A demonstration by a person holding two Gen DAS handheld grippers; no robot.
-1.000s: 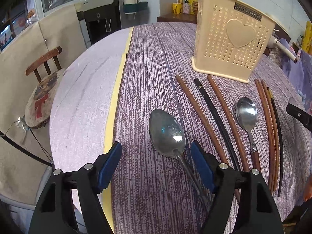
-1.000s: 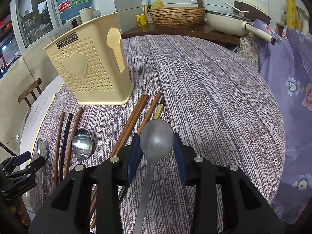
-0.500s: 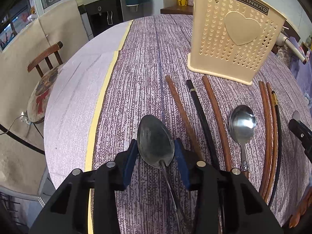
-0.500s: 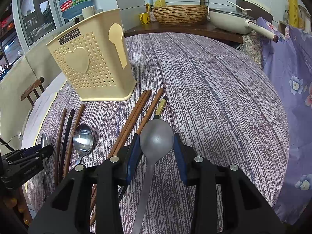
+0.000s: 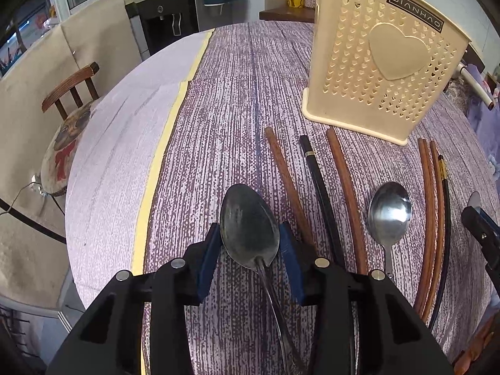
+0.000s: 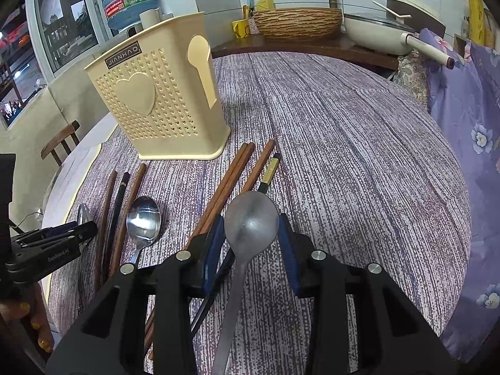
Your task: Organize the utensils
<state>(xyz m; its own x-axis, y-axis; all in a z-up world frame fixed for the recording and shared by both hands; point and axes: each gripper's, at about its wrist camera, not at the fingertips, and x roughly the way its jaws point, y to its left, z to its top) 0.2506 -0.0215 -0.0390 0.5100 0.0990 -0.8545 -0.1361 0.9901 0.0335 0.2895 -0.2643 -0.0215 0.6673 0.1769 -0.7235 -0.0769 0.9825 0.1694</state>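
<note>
My left gripper point(image 5: 249, 251) is shut on a dark steel spoon point(image 5: 248, 223) by its bowl, low over the table. My right gripper point(image 6: 251, 243) is shut on a matte grey spoon point(image 6: 251, 218), bowl between the blue pads. A cream perforated utensil holder point(image 5: 379, 65) with a heart stands upright at the back; it also shows in the right wrist view point(image 6: 157, 106). A shiny spoon point(image 5: 389, 212) lies between brown and black chopsticks point(image 5: 345, 184) on the purple cloth. In the right wrist view that spoon point(image 6: 143, 220) lies left of my gripper, with more chopsticks point(image 6: 229, 181) under it.
A wooden chair point(image 5: 67, 106) stands off the table's left edge. A shelf behind holds a wicker basket point(image 6: 297, 22), a white pan point(image 6: 375, 34) and a yellow cup point(image 6: 240, 28). A purple floral cloth point(image 6: 468, 131) hangs at the right. The left gripper shows at the right view's left edge point(image 6: 47, 247).
My left gripper has closed on the dark spoon and moved forward toward the holder. My right gripper keeps its spoon and has shifted slightly forward.
</note>
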